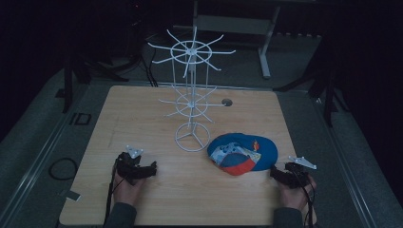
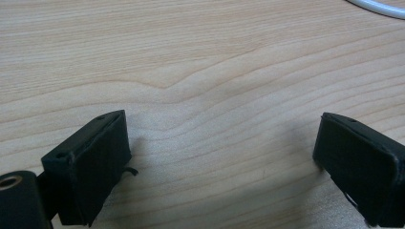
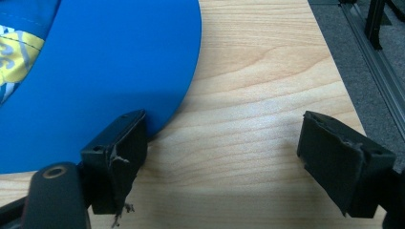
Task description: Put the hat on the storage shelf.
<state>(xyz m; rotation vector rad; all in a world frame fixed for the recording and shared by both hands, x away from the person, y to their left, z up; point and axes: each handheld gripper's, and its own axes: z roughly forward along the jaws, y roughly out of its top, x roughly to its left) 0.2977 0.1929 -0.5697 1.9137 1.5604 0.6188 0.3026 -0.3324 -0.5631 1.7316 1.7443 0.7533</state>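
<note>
A table [image 1: 142,114] holds a wire rack [image 1: 192,95] standing upright near its middle, toward the far edge. A cap [image 1: 243,153] lies on the tabletop to the right of the rack's base, nearer the person, just beside that base. A small hole [image 1: 226,102] sits in the tabletop right of the rack, behind the cap. The left gripper [image 1: 153,167] rests at the near left, left of the cap and in front of the rack. The right gripper [image 1: 274,172] rests at the near right, just beside the cap's edge. The 2 grippers lie well apart, with the cap between them.
</note>
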